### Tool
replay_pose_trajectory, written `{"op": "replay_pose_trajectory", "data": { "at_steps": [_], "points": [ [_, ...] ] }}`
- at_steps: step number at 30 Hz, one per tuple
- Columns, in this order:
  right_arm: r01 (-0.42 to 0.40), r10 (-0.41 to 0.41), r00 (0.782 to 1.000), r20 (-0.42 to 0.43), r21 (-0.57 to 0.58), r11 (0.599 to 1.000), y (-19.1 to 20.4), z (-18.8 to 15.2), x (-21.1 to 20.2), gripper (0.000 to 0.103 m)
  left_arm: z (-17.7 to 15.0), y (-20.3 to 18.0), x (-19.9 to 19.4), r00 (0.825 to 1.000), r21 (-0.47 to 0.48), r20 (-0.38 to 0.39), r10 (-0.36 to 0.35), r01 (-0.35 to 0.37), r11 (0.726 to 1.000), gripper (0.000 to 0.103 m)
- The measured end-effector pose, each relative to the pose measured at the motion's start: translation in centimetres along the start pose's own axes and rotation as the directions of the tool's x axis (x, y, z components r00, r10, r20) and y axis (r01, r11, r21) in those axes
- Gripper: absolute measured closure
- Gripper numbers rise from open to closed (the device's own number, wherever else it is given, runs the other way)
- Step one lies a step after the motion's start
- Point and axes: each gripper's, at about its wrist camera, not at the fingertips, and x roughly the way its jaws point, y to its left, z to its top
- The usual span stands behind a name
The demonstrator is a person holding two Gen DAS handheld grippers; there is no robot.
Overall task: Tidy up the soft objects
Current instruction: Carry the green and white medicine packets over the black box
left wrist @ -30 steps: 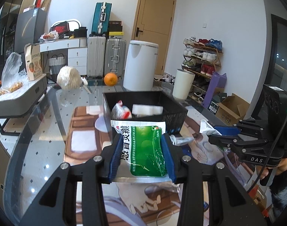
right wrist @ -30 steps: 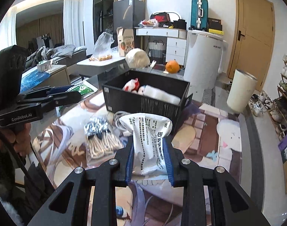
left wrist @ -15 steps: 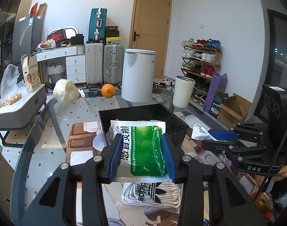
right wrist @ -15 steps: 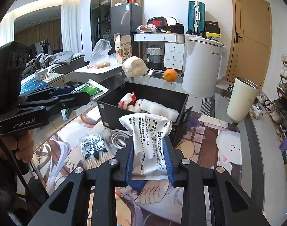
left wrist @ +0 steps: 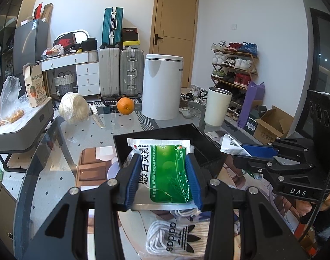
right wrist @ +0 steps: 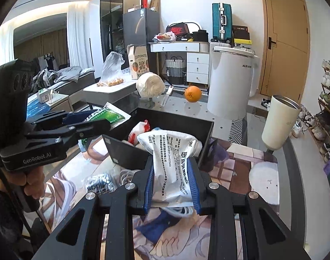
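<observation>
My left gripper [left wrist: 162,182] is shut on a green and white pouch [left wrist: 165,171] and holds it in the air at the near edge of the black bin [left wrist: 206,143]. My right gripper [right wrist: 172,186] is shut on a white printed pouch [right wrist: 172,164], held above the mat in front of the same bin [right wrist: 121,151]. The bin holds a red and white packet [right wrist: 139,132]. A bagged pair of white socks [left wrist: 175,238] lies on the mat under the left gripper. A bag with black print [right wrist: 100,183] and a white cable [right wrist: 126,175] lie by the bin.
An orange [left wrist: 125,106], a pale round bundle [left wrist: 74,108] and a knife [left wrist: 96,117] lie on the glass table beyond the bin. A white appliance [left wrist: 162,86], a cream bucket [left wrist: 217,106], suitcases and a shoe rack stand behind.
Both grippers have risen with their pouches and moved closer to the bin. The socks have come into the left wrist view beneath the green pouch.
</observation>
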Motion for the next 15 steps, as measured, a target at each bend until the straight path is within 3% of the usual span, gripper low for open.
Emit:
{"op": "replay_pose_trajectory", "data": {
  "at_steps": [15],
  "points": [
    [-0.024, 0.024, 1.000, -0.006, 0.023, 0.999, -0.4, 2.2, 3.3, 0.075, 1.5, 0.8, 2.7, 1.000, -0.003, -0.026, 0.016, -0.016, 1.000, 0.063]
  ]
}}
